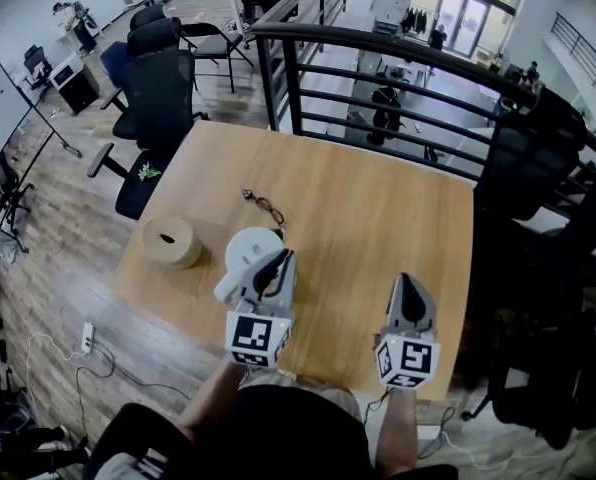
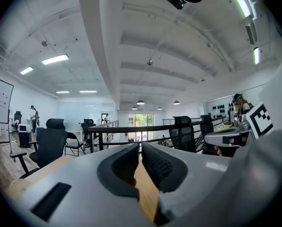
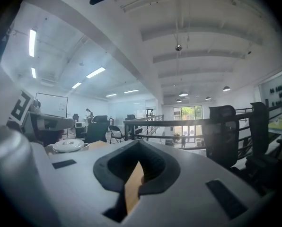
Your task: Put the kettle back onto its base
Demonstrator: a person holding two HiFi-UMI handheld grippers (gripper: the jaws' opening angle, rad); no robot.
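Over the pale wooden table point(image 1: 378, 198), near its front edge, I hold the grey left gripper point(image 1: 281, 260) and grey right gripper point(image 1: 406, 282) level, side by side, both claws closed and empty.

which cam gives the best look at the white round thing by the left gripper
Head view: the white round thing shows from above, beside the left gripper, which covers its near edge. Right gripper view catches it side-on at far left. Left gripper view doesn't show it.

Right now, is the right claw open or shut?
Shut: the right gripper shows its jaws meeting at the tips, with nothing held between them.
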